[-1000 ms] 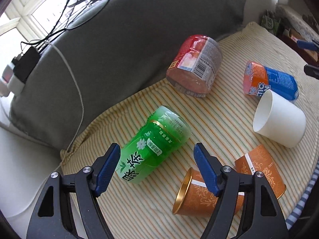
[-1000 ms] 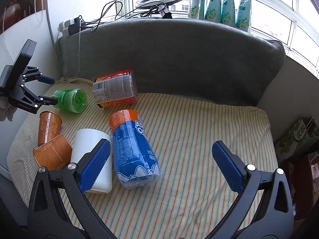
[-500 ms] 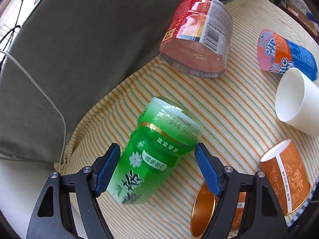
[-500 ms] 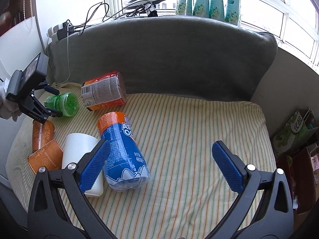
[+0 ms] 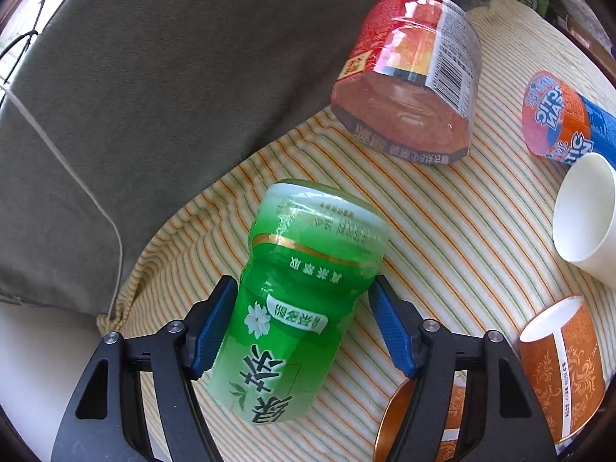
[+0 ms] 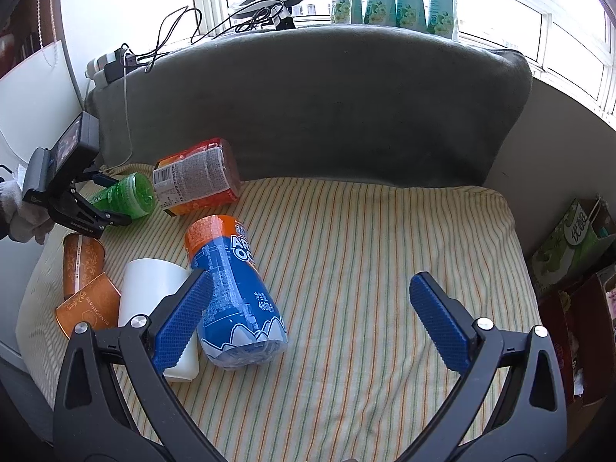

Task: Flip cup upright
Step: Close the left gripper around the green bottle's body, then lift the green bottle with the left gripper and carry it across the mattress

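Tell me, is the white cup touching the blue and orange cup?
Touching. The right wrist view shows the white cup lying pressed against the side of the blue and orange cup, with no striped cushion showing between them.

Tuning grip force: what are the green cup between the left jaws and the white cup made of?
Green cup: looks like thin glossy plastic, translucent, with highlights and a printed film label; probably deformable. White cup: looks like matte paper, opaque, with no glare and a thin rim; coating cannot be told.
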The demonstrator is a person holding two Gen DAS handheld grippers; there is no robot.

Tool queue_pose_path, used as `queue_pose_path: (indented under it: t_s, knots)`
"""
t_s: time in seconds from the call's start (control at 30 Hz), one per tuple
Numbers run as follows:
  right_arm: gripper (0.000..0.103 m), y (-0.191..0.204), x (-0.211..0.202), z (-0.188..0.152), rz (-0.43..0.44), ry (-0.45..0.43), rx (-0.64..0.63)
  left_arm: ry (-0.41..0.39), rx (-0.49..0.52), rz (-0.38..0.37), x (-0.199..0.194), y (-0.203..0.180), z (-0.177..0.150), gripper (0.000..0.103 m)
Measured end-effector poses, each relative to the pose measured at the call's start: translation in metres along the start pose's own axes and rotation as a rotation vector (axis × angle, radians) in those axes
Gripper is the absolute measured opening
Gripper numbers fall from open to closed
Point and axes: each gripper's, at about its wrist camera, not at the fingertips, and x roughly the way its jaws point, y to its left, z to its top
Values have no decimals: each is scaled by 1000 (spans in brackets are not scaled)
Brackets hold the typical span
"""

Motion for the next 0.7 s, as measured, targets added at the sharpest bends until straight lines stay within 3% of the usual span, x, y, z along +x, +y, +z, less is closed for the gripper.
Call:
queue_pose_path:
  t_s: [0.03,0.07,0.43,0.7]
  knots:
    - [103,0,0,0,-1,0,0,-4,-10,1,-1,1,-1,67]
    - [103,0,0,-1,-2,1,0,-7,-16,4,-3,3,-1,59]
    - [103,-3,-2,-2,-13,0,13,-18,-22,2,5,11,-2,60]
    - [103,-4,-8,-5,-17,-6,15,-62,-61,31,-26,16,-8,60]
